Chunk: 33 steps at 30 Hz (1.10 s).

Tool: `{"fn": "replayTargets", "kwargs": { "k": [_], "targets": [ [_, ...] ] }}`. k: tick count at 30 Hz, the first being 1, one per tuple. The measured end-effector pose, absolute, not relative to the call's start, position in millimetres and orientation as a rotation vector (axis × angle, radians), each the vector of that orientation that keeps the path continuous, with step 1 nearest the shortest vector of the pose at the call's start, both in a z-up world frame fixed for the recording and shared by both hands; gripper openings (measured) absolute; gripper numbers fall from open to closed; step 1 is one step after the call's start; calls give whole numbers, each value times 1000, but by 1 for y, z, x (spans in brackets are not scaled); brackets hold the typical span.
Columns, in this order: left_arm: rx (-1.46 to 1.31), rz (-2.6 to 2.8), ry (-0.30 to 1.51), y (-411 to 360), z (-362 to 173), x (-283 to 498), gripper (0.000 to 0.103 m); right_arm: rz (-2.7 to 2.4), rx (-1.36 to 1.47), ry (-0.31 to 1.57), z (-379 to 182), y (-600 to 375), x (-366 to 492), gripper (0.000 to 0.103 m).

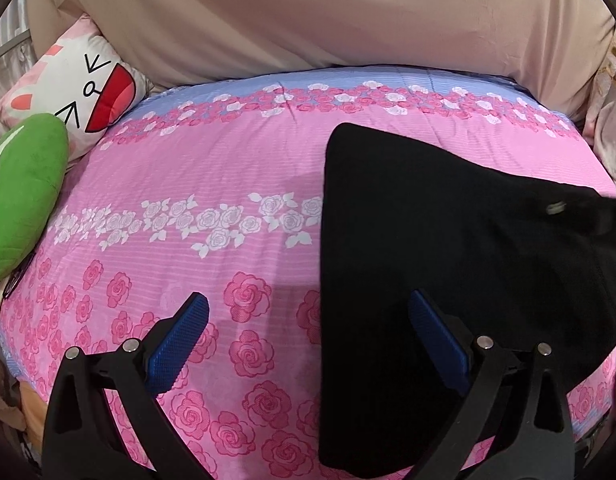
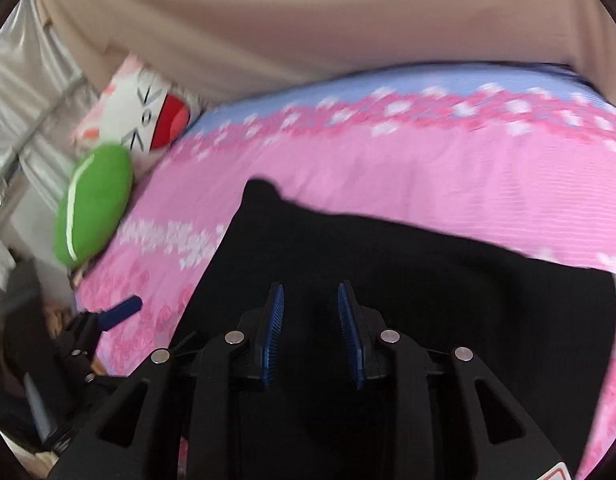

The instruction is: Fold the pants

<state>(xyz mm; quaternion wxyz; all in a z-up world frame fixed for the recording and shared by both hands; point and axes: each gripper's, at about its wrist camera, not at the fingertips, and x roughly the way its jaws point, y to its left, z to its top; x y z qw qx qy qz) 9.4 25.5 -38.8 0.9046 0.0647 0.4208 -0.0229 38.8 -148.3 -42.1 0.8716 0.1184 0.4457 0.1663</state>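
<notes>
Black pants (image 1: 448, 240) lie folded on the right half of a pink rose-print bed cover (image 1: 211, 168). My left gripper (image 1: 308, 304) hangs wide open low over their left edge. Its right finger is over the black cloth and its left finger over the bare cover, with nothing gripped. In the right wrist view the pants (image 2: 408, 272) fill the foreground. My right gripper (image 2: 311, 292) is over them, its blue pads a narrow gap apart with nothing between them. A blurred part of the right gripper (image 1: 588, 216) shows at the left wrist view's right edge.
A white cat-face pillow (image 1: 75, 84) and a green cushion (image 1: 23, 196) rest at the bed's left edge. Beige cloth (image 1: 308, 20) hangs behind the bed. The bed's left side drops off to clutter and a pale curtain (image 2: 23, 92).
</notes>
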Motion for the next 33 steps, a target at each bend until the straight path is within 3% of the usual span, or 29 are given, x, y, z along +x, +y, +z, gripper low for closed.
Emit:
{"fn": "replayTargets", "kwargs": {
  "k": [9,15,19,22,28,33],
  "targets": [
    [113,-1,871,55,-38,10,98,397,91,1026,-76,-63,108,32],
    [62,34,897,79,-44,16,98,339,-105,955,-71,-28,104,36],
    [-22,-51,903,89,-34,3,98,393,111,876,-27,-86,63,35],
    [-58,-122,903,91,-27,-7,98,267,174,785,1,-152,2,58],
    [-56,-240,950,62,-34,-15,98,-8,354,823,-11,-268,-114,59],
    [-57,-302,995,34,-55,-13,95,112,582,835,-41,-290,-140,59]
  ]
}}
